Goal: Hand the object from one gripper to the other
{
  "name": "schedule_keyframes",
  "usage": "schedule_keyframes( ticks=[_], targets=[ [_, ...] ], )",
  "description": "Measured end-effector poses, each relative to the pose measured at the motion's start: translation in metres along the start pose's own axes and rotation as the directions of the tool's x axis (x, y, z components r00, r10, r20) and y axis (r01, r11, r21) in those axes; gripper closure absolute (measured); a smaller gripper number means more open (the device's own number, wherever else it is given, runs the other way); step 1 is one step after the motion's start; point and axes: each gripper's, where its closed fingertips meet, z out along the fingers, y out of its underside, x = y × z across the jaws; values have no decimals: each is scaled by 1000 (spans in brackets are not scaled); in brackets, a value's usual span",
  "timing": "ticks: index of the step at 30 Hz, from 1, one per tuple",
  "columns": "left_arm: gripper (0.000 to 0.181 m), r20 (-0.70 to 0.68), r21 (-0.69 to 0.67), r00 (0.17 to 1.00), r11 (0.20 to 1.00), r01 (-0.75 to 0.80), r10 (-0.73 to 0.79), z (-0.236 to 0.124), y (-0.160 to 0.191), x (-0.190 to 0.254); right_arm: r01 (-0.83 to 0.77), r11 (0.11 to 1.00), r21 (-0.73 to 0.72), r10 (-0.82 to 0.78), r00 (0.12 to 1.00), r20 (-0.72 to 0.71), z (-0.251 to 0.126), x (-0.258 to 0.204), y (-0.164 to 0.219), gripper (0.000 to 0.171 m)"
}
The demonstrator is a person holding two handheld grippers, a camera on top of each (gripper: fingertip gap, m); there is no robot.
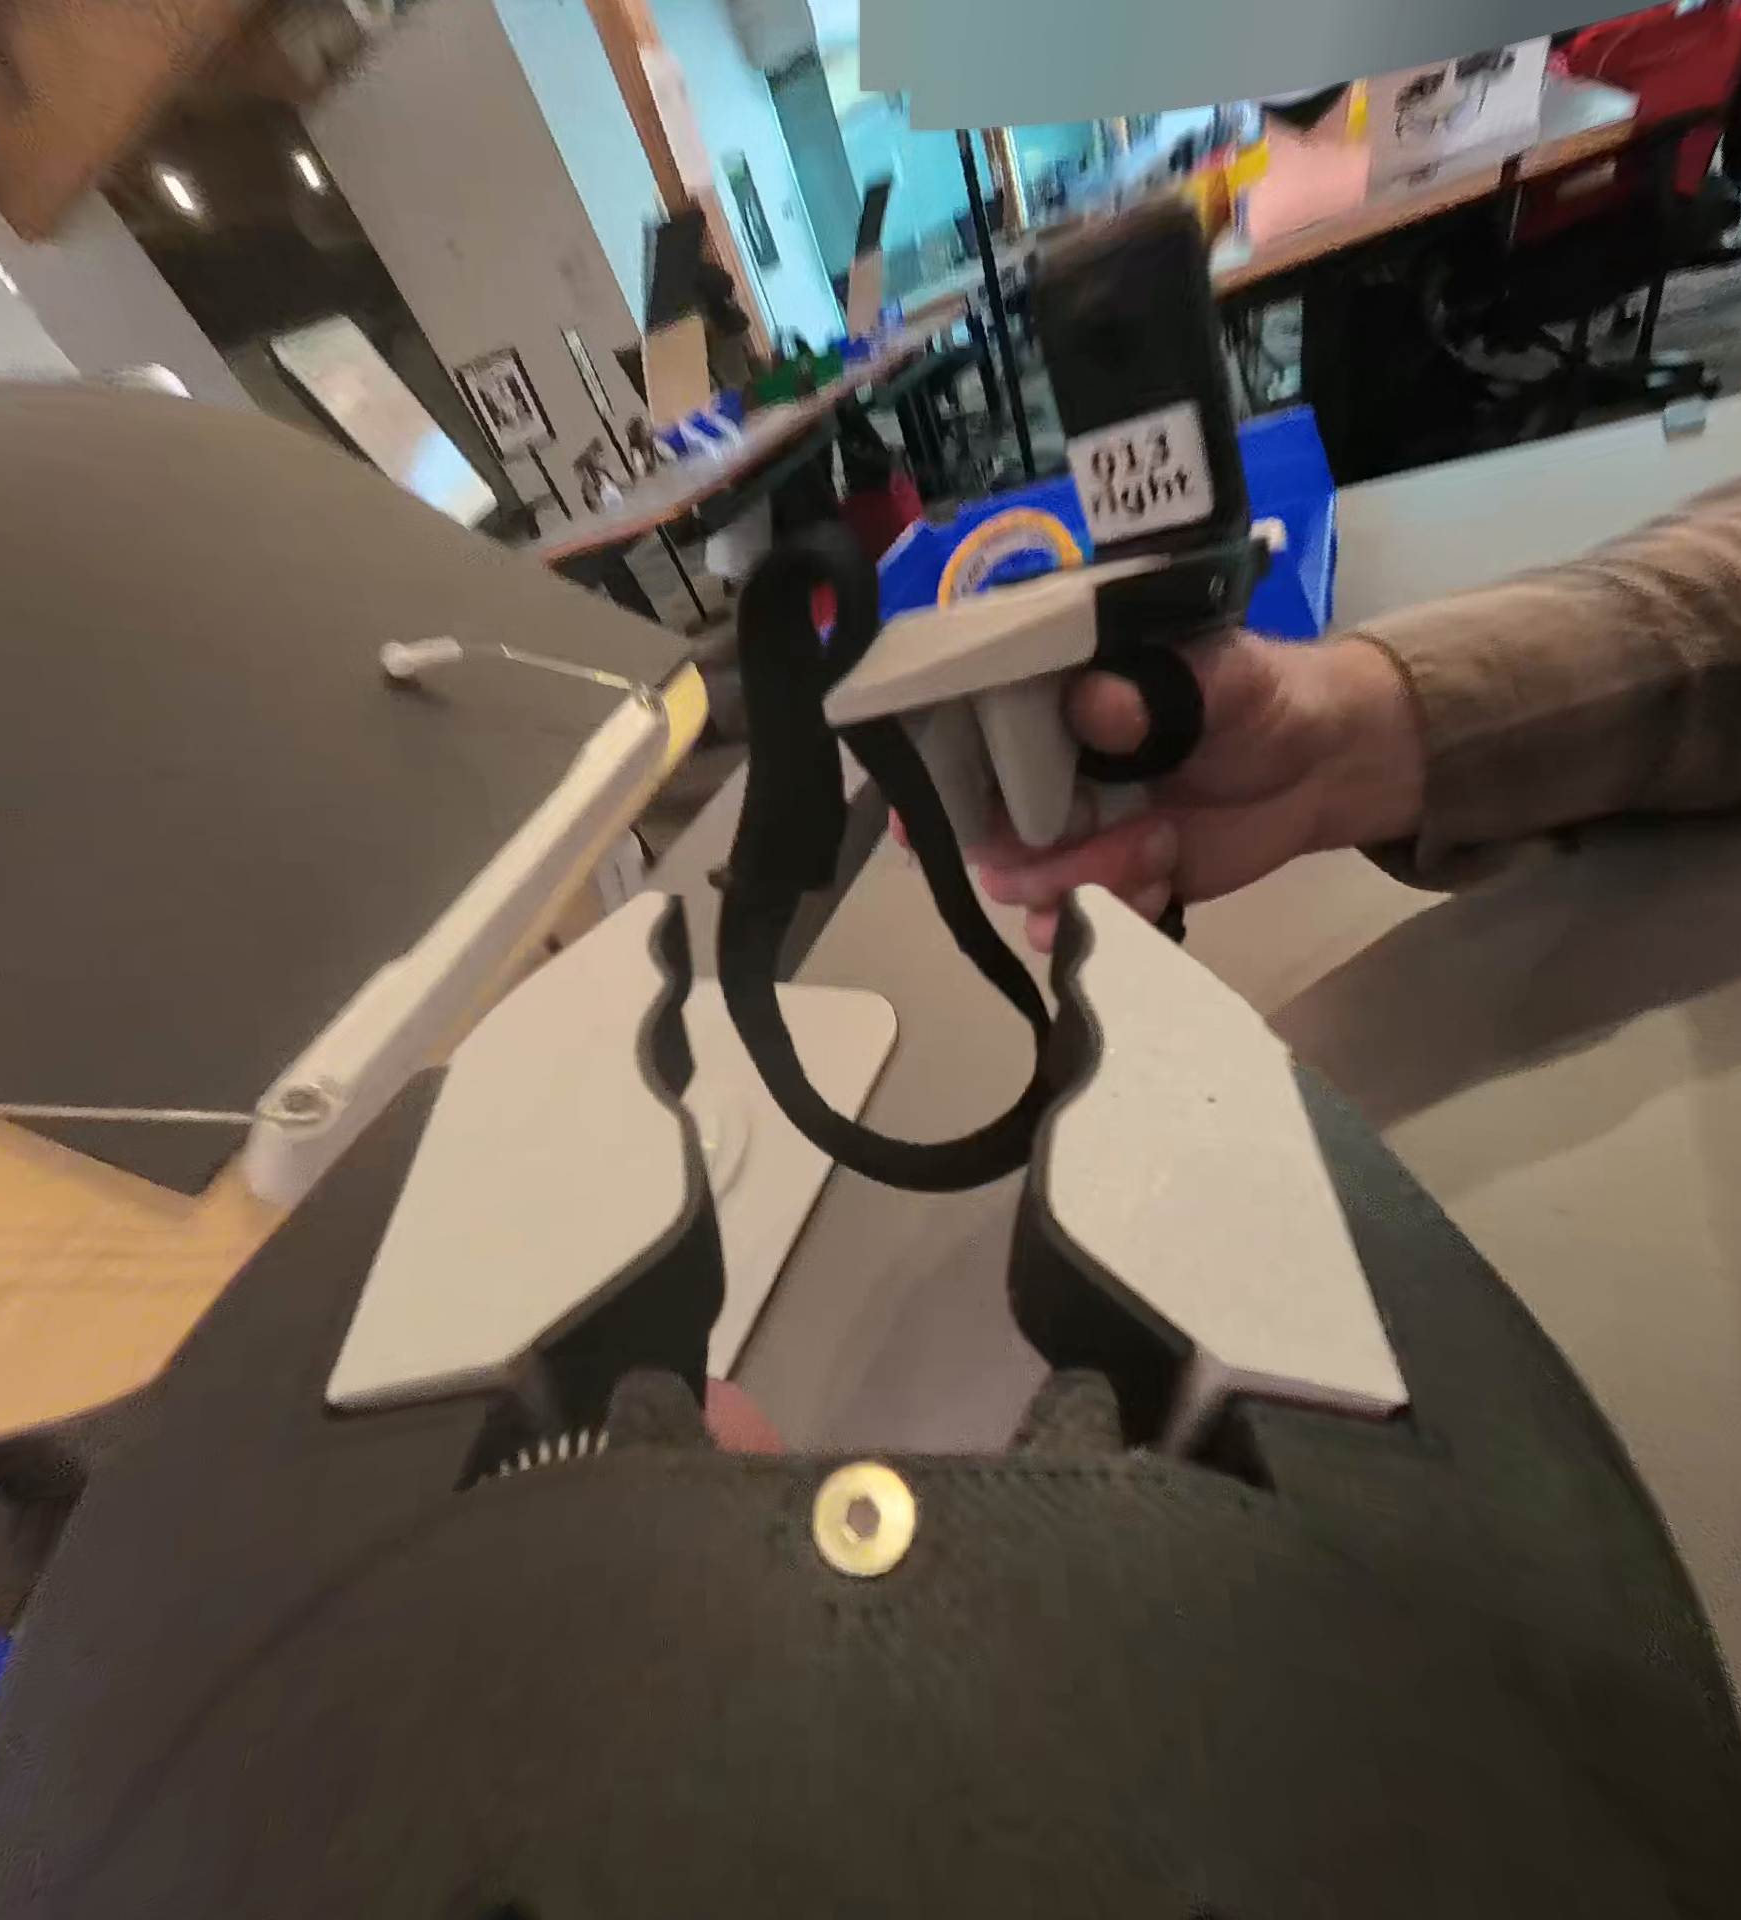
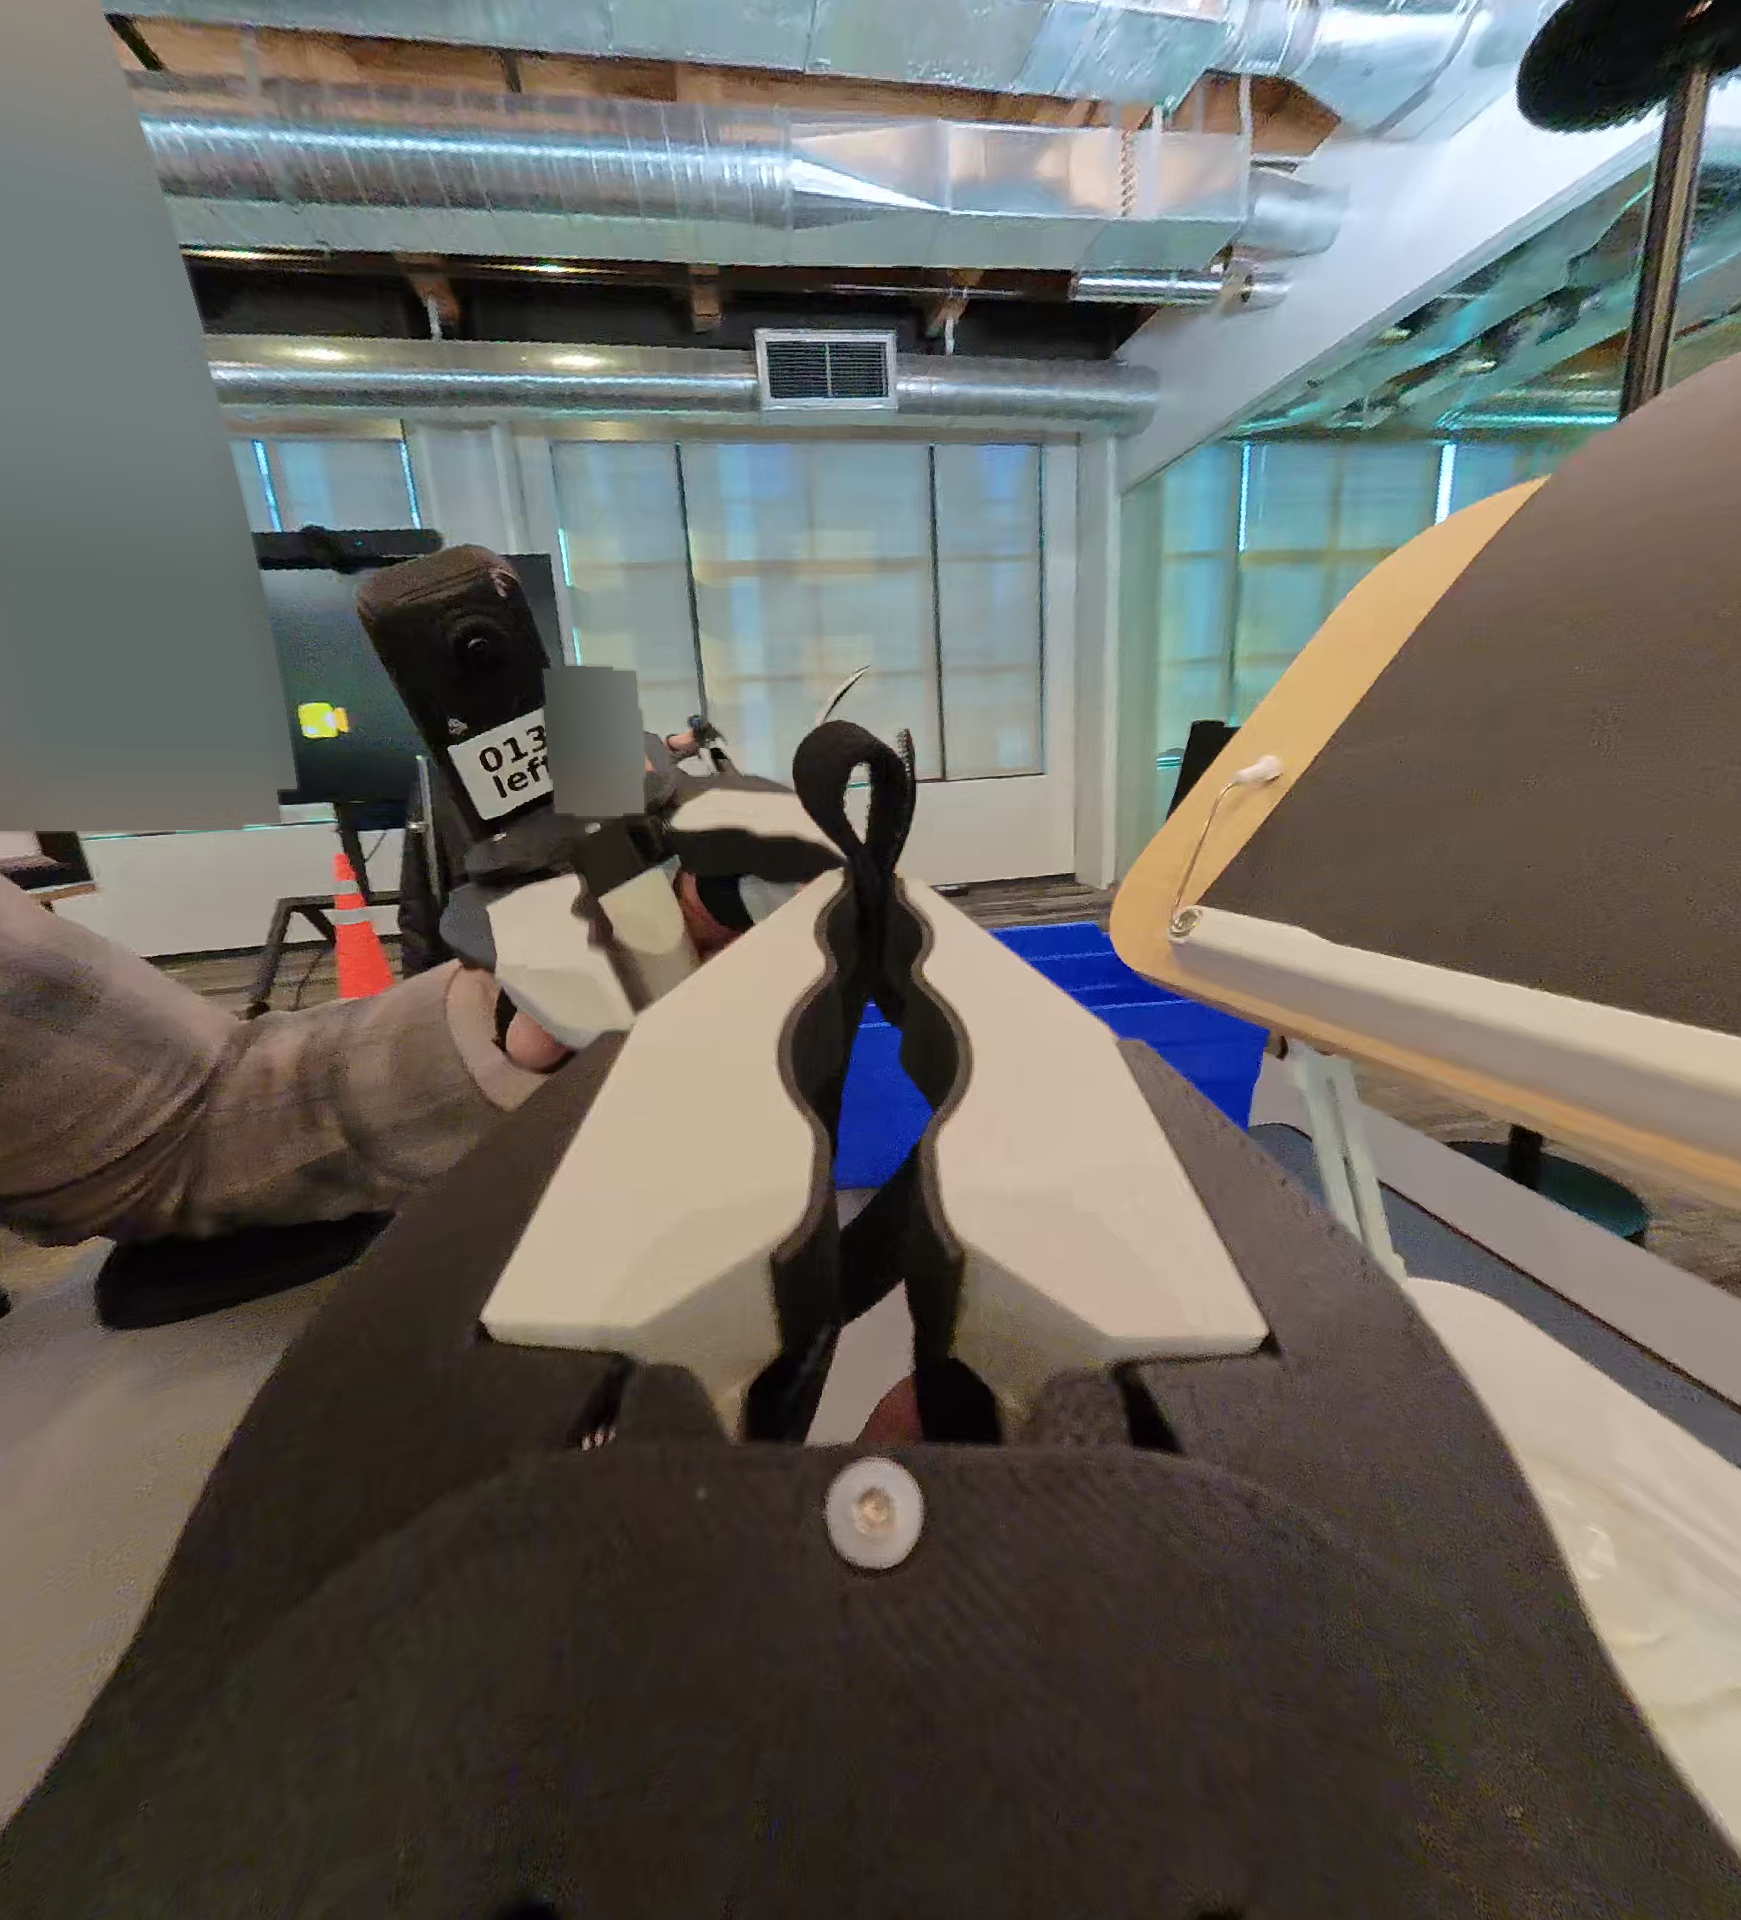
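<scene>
Right tongs (image 2: 874,997) are clamped on a black strap (image 2: 871,935); left tongs (image 1: 871,997) gape wide around its hanging loop. Each camera carries a white printed label (image 1: 1141,488).

Bright even indoor light, daylight through the windows (image 2: 804,603) ahead, ducts (image 2: 554,166) above them glinting, strong fisheye bending at edges, motion blur on the hand (image 1: 1250,769), soft shadows.
</scene>
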Motion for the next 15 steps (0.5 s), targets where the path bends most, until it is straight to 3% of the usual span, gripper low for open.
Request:
schedule_keyframes(
  ticks=[3,6,15],
  targets=[
    [104,23,-90,999,996,-24,26,13,22,3,32,999,5,-32,999,8,5,-9,0,171],
    [110,35,-98,999,995,16,-13,20,29,6,73,997,7,-73,997,11,9,-19,1,171],
    [174,92,-32,995,999,38,-35,16,26,-2,137,990,12,-138,990,35,13,-34,1,170]
  ],
)
